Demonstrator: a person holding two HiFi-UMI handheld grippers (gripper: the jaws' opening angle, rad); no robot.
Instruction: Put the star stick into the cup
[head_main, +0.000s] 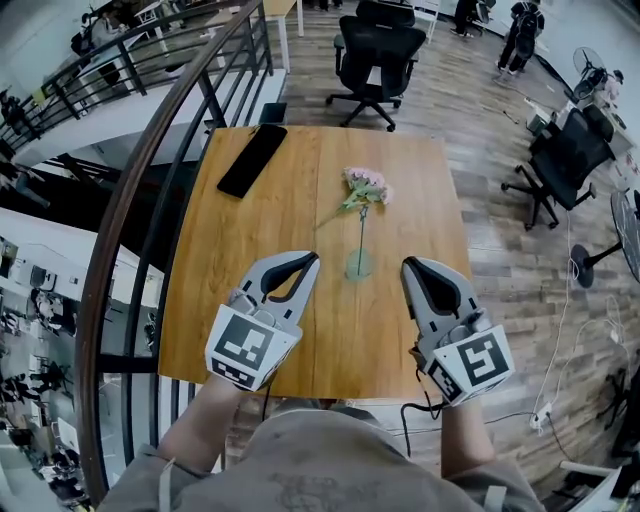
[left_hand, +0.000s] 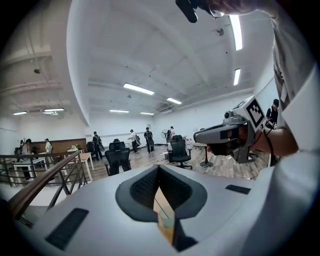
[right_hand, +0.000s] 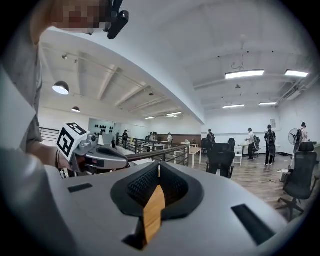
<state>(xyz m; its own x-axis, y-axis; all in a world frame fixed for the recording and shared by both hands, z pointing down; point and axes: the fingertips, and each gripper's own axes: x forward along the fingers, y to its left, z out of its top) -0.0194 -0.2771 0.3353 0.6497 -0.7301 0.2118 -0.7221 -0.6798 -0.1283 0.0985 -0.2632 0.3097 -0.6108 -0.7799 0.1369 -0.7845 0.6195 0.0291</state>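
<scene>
In the head view a clear cup (head_main: 358, 264) stands on the wooden table (head_main: 260, 300), between my two grippers. The star stick (head_main: 362, 222) stands in the cup, and its pink head (head_main: 367, 186) leans toward the far side. My left gripper (head_main: 311, 259) is raised left of the cup, shut and holding nothing. My right gripper (head_main: 409, 265) is raised right of it, also shut and holding nothing. In the left gripper view the jaws (left_hand: 159, 167) meet, with the cup (left_hand: 166, 220) showing below them. The right gripper view shows my right gripper (right_hand: 159, 166) shut over bare table wood (right_hand: 152, 212).
A black phone (head_main: 252, 159) lies at the table's far left corner. A dark metal railing (head_main: 150, 180) runs along the table's left side over a drop. Black office chairs stand behind the table (head_main: 372, 50) and to its right (head_main: 565, 160). Cables lie on the floor at the right.
</scene>
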